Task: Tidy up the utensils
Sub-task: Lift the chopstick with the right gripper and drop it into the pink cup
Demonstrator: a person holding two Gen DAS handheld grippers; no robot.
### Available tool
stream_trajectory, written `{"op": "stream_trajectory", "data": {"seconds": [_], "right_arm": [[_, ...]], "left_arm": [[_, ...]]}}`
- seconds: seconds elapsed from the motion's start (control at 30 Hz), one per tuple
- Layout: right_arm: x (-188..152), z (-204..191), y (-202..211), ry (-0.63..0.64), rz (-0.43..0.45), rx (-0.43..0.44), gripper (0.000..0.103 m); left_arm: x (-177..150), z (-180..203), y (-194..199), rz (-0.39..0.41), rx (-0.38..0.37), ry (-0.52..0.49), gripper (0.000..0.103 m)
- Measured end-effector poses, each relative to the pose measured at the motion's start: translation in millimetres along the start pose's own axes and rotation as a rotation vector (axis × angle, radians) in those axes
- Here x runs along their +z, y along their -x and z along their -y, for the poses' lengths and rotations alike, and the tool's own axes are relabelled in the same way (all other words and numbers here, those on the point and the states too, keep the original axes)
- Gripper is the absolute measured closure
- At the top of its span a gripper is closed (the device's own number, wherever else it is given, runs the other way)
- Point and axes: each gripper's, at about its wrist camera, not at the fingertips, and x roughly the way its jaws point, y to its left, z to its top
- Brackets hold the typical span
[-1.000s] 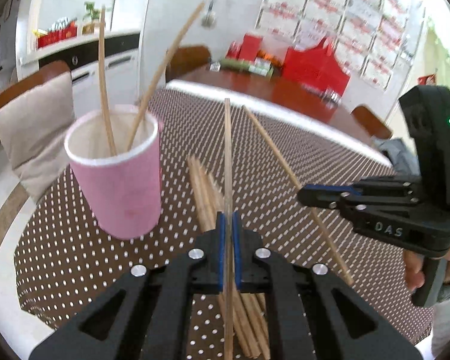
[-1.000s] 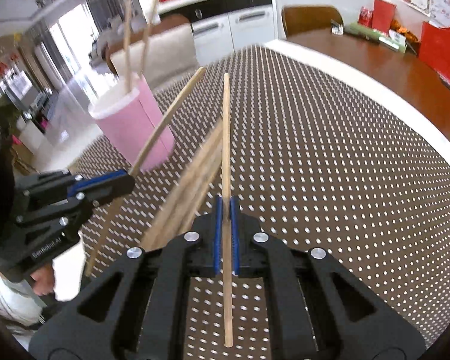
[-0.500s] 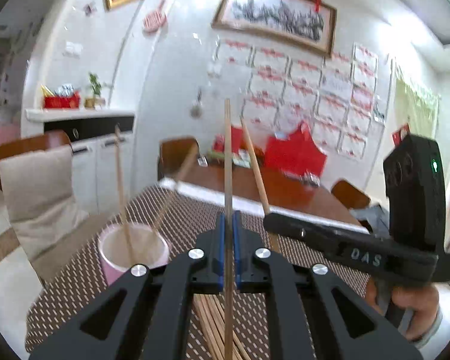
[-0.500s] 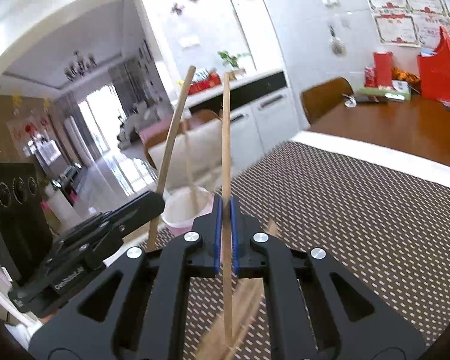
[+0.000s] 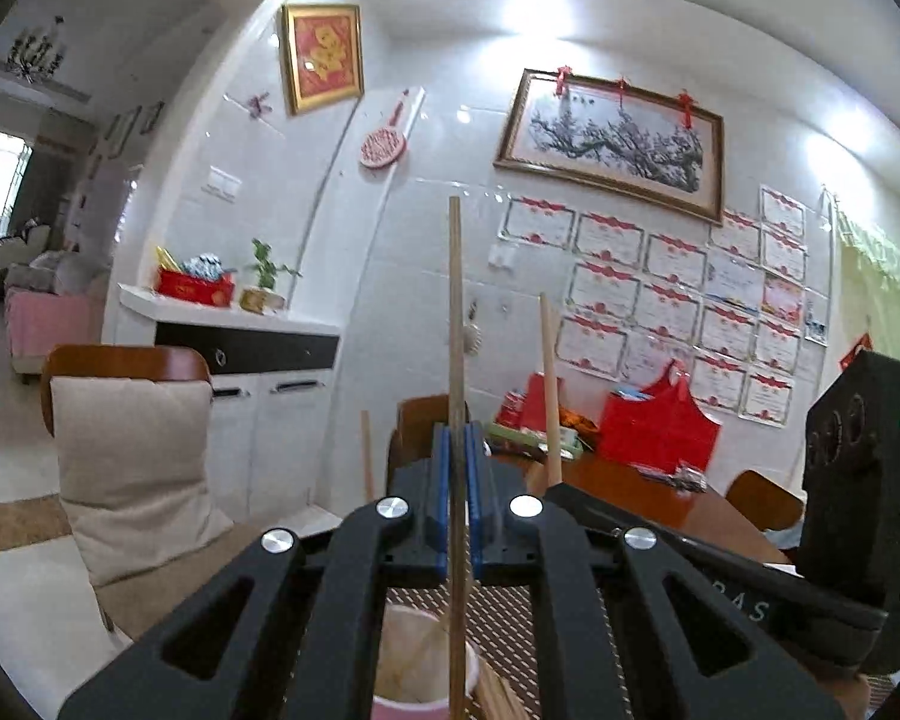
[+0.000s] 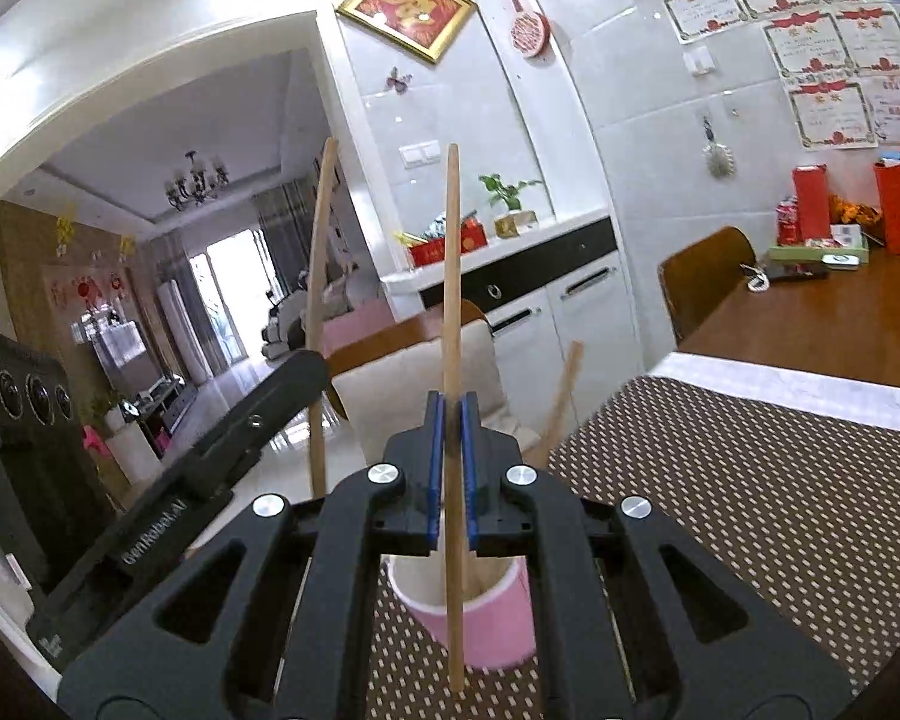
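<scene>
My left gripper [image 5: 457, 468] is shut on a wooden chopstick [image 5: 456, 324] held upright over the pink cup [image 5: 420, 666]. My right gripper [image 6: 450, 438] is shut on another chopstick [image 6: 450, 276], also upright, its lower end in front of the pink cup [image 6: 486, 624]. The cup holds two chopsticks, one leaning out [image 6: 561, 402]. The other gripper shows in each view: the right one [image 5: 750, 588] beside my left, the left one [image 6: 210, 468] beside my right. A bundle of loose chopsticks [image 5: 501, 699] lies on the table by the cup.
The table has a brown polka-dot cloth [image 6: 750, 510]. A chair with a beige cushion [image 5: 126, 456] stands at the table's left side. A wooden table [image 6: 822, 324] with red bags and boxes stands behind.
Both grippers tilted up from pointing across the table to holding their chopsticks upright, and moved over the pink cup. The cup now sits low in both views.
</scene>
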Motion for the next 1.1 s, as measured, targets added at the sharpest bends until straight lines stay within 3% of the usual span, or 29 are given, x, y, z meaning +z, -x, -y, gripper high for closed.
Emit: {"op": "stream_trajectory", "data": {"seconds": [0.3, 0.63, 1.1], "right_arm": [[5.0, -2.4, -29.9, 0.021, 0.064, 0.014, 0.097], [-7.0, 5.8, -46.8, 0.032, 0.075, 0.0, 0.097], [-27.1, -0.3, -34.1, 0.065, 0.029, -0.016, 0.097]], "left_arm": [[2.0, -8.8, -26.7, 0.056, 0.053, -0.009, 0.098], [-20.3, -18.6, -50.2, 0.028, 0.089, 0.0, 0.098], [-37.5, -13.6, -26.8, -0.014, 0.087, -0.005, 0.098]]}}
